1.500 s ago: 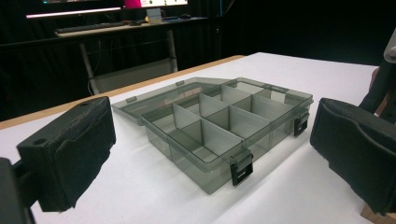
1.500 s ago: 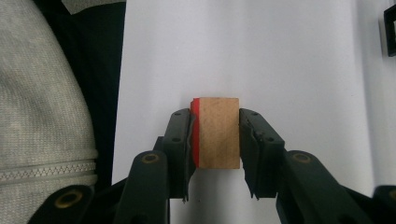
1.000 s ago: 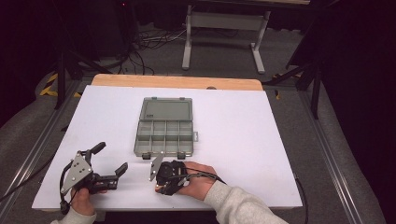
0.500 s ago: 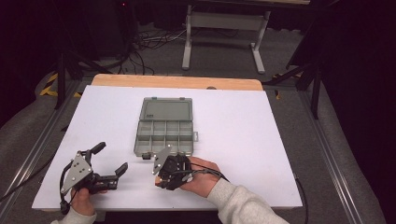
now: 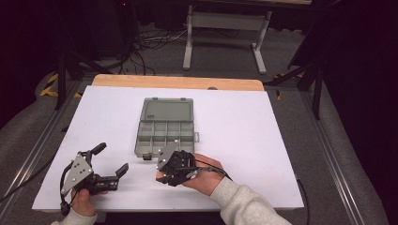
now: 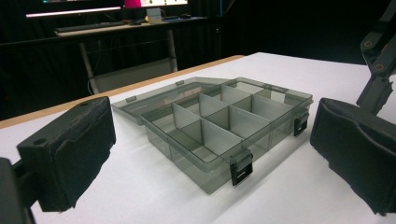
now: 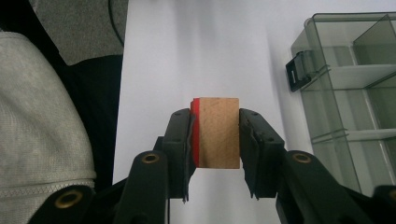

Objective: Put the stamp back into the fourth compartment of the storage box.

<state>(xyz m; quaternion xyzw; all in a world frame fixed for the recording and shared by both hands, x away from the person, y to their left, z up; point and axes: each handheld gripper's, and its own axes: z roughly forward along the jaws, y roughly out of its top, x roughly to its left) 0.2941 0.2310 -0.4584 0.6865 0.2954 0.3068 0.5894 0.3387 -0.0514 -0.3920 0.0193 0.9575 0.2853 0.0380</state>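
Holding a small wooden block with one red-painted face, the right gripper sits low over the white table, just at the near edge of the compartment box. In the right gripper view the jaws press on two opposite faces of the block, red face against one pad, bare wood turned to the camera; the clamp looks square and firm. The block sits between the pads near their tips and stands out past them.

Progress, as judged: pickup appears done, since the block is carried clear of the table surface. Placement is not done. The box lies open with its lid folded flat on the far side, and every compartment visible in the left gripper view looks empty. What is left is to bring the block over a compartment, lower it and release.

The box's near wall and one black latch lie just beside the block in the right gripper view, apart from it, not touching.

The left gripper rests near the table's near-left corner, well apart from the box, jaws spread wide with nothing between the pads. It points at the box.
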